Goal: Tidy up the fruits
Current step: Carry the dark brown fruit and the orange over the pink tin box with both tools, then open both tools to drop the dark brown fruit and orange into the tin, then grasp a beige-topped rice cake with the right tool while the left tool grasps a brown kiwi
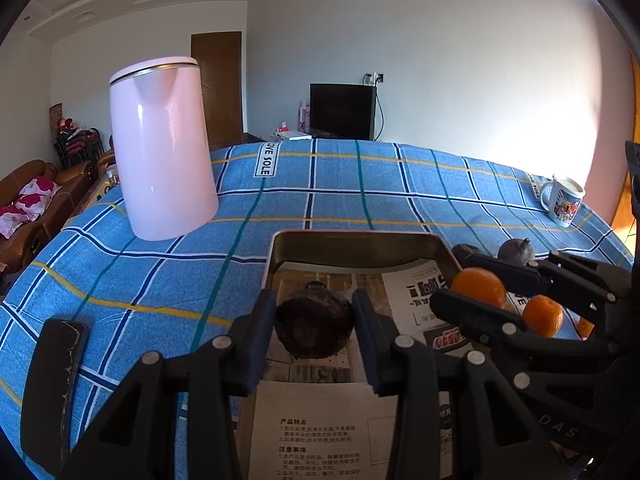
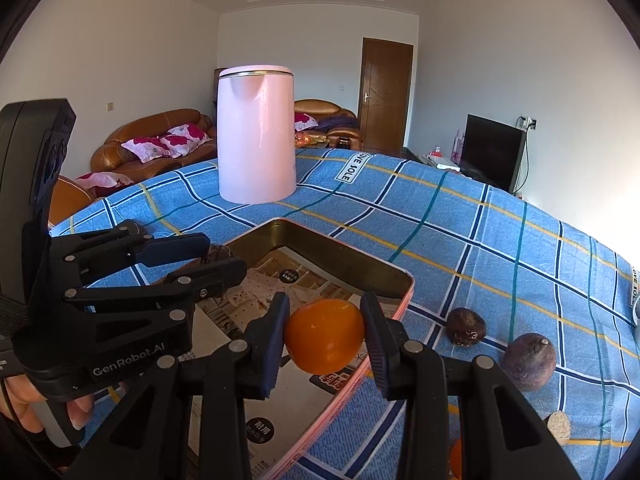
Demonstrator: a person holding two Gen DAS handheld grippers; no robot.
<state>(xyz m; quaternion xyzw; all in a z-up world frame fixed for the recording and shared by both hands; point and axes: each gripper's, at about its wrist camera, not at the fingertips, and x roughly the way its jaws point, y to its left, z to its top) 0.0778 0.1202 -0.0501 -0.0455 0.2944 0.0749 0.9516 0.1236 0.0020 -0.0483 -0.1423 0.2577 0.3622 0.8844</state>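
Note:
My left gripper (image 1: 314,308) is shut on a dark brown round fruit (image 1: 314,332), held over the paper-lined tray (image 1: 352,236) with a pink rim. My right gripper (image 2: 326,308) is shut on an orange (image 2: 324,340) above the tray's (image 2: 360,258) right side. In the right wrist view the left gripper (image 2: 222,256) reaches in from the left with its dark fruit (image 2: 218,252) partly hidden between the fingers. The left wrist view shows the right gripper (image 1: 460,280) with its orange (image 1: 480,286) at the tray's right edge.
Two dark fruits (image 2: 466,326) (image 2: 528,360) and a loose orange (image 1: 542,316) lie on the blue checked cloth right of the tray. A pink kettle (image 1: 164,148) stands behind the tray, a mug (image 1: 564,200) at the far right, a dark flat object (image 1: 56,380) at the left.

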